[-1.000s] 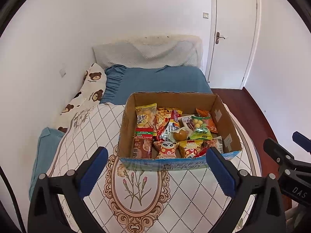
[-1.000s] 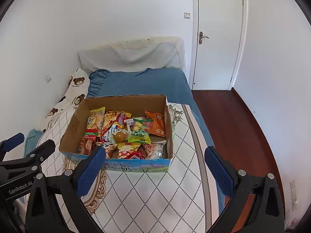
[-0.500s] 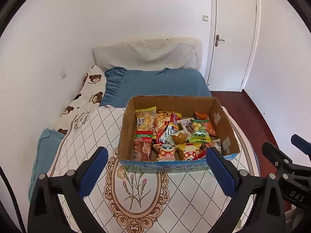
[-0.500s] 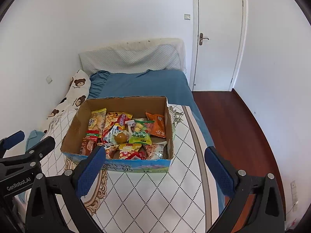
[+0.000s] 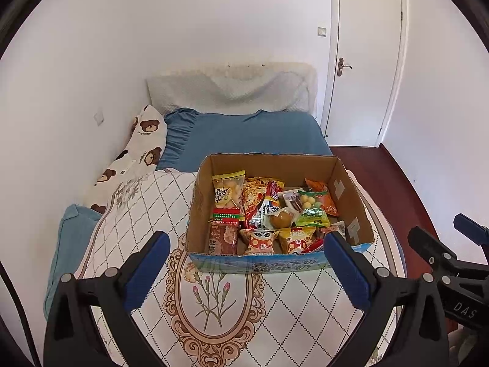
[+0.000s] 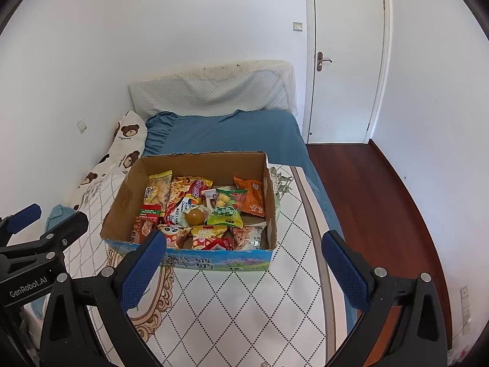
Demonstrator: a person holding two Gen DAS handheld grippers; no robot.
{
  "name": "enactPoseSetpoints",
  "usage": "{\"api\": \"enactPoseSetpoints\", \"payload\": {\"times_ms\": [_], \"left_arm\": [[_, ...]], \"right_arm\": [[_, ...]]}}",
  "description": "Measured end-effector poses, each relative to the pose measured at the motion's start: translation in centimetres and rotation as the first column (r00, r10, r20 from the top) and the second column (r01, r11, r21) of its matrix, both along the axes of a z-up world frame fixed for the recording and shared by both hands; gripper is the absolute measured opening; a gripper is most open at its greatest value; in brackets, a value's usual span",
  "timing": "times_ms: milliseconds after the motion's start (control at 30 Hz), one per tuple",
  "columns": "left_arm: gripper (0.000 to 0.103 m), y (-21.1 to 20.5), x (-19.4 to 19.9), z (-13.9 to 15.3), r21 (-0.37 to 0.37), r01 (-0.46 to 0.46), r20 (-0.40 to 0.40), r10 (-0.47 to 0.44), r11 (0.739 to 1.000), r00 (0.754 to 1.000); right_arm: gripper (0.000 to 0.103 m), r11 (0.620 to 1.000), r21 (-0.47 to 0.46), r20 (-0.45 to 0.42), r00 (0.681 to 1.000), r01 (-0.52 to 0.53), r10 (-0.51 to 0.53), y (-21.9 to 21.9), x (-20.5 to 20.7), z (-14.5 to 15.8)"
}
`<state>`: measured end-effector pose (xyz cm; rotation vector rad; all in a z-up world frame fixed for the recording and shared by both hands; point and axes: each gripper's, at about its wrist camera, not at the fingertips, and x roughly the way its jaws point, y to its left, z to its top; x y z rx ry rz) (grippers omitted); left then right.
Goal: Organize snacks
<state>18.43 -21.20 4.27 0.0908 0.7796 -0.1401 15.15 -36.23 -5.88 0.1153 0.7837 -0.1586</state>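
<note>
Both views backed off slightly from the snack box (image 5: 279,260), mid-bed on the quilt (image 5: 146,214). Left gripper (image 5: 246,272) and right gripper (image 6: 243,270) spread, empty. I'd descend straight, pinching one packet.

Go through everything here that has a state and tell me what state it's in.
Box: open on top, holding snacks.
Snacks: sealed, lying in the box.
Door: shut.
Left gripper: open, empty.
Right gripper: open, empty.
</note>
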Motion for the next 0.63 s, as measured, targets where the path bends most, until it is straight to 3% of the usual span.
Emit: {"api": "enactPoseSetpoints", "payload": {"times_ms": [633], "left_arm": [[0.103,0.33,-0.84,-0.23,0.006,-0.005,0.020,0.005,1.000,1.000]], "right_arm": [[0.103,1.000,0.002,0.008,1.000,0.003,-0.003,-0.20,-0.33,0.21]]}}
